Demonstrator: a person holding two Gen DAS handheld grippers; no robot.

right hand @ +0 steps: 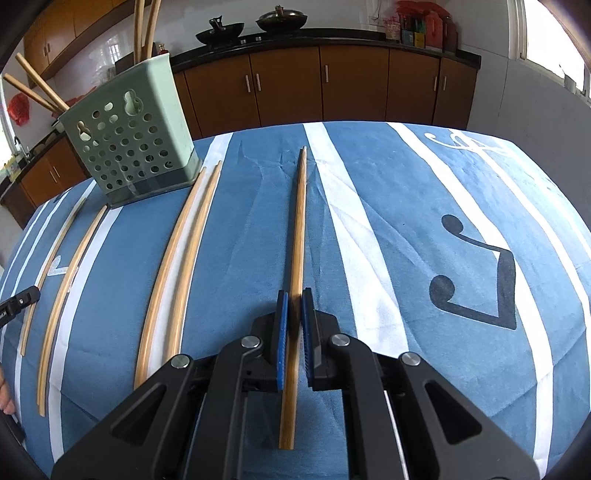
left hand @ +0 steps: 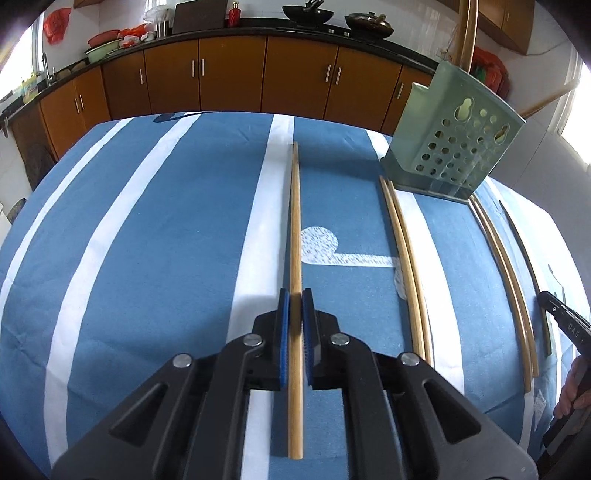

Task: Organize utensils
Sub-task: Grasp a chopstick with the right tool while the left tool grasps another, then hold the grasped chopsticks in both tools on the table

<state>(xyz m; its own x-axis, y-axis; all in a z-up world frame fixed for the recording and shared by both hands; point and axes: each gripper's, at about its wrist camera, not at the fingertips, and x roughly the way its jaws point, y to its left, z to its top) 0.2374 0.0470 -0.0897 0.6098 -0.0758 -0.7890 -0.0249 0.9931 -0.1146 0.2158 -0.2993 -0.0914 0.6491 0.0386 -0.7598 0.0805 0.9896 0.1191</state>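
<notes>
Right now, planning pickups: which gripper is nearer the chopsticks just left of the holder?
Left gripper: the pair lies just to its right. Right gripper sits beyond another pair.

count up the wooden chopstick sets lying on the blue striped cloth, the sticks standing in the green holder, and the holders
green perforated plastic holder: 1
wooden chopsticks standing in it: 4
wooden chopstick sets lying flat: 4
total: 9
</notes>
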